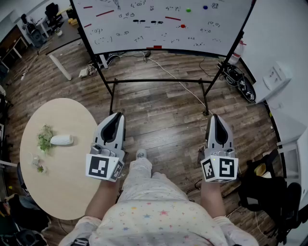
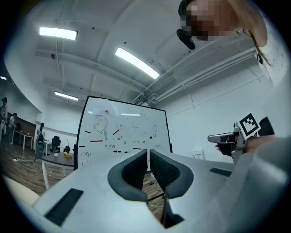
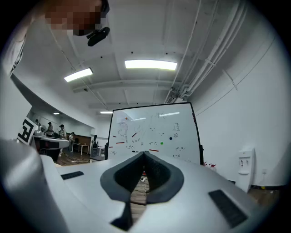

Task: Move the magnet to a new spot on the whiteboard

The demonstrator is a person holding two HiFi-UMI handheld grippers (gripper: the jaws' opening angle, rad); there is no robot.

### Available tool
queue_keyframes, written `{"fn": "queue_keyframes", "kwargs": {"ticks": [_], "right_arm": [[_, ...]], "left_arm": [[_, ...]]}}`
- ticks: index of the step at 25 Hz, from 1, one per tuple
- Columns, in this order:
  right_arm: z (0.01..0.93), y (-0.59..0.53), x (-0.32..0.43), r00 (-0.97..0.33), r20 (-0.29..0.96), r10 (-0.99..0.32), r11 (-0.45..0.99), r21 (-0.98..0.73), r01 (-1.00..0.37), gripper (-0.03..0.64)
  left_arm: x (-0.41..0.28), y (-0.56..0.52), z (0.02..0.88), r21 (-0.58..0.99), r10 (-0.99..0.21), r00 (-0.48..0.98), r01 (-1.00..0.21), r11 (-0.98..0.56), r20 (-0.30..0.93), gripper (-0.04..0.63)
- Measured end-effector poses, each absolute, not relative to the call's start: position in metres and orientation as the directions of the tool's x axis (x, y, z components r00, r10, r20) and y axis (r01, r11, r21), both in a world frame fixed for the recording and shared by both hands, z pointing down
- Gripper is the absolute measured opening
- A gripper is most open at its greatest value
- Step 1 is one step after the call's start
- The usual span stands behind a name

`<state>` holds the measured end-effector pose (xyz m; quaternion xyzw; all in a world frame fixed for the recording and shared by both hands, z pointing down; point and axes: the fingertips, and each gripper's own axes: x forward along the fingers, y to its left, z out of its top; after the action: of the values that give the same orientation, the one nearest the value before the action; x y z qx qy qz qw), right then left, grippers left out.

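Head view – whiteboard: stands on its black frame across the wood floor, well ahead of the person
Head view – magnets: a green magnet and a blue magnet sit near the whiteboard's top edge, with a red magnet lower down among the scribbles; which one the task means, I cannot tell
Head view – grippers: the left gripper and right gripper are held low and level, both aimed at the whiteboard and well short of it
Head view – round table: left of the whiteboard's frame and nearer the person, out of the way

Left gripper view – fingers: the pads are drawn all but together, only a thin slit between them, and nothing is in it
Left gripper view – whiteboard: dead ahead, beyond the tips and well apart from them

Right gripper view – fingers: pressed together at the tips, empty
Right gripper view – whiteboard: fills the middle distance, with the green magnet right of its centre

Step in hand: the approach – no magnet is touched yet
Next move: likely walk up to the whiteboard, spread one gripper's jaws, and close them around a magnet's rim before lifting it off
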<state>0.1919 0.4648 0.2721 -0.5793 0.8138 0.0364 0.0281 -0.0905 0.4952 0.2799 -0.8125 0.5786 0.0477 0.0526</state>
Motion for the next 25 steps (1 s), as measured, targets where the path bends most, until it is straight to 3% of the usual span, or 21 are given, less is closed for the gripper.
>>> {"fn": "queue_keyframes", "kwargs": {"ticks": [13, 25], "right_arm": [[0.276, 0.431, 0.176, -0.308, -0.097, -0.946, 0.310, 0.001, -0.951, 0.000], [0.273, 0.316, 0.118, -0.232, -0.116, -0.966, 0.231, 0.018, -0.973, 0.000]], "left_arm": [[-0.097, 0.439, 0.279, -0.028, -0.919, 0.366, -0.930, -0.366, -0.146, 0.026], [-0.155, 0.311, 0.281, -0.024, -0.879, 0.445, -0.894, -0.447, -0.171, 0.026]]}}
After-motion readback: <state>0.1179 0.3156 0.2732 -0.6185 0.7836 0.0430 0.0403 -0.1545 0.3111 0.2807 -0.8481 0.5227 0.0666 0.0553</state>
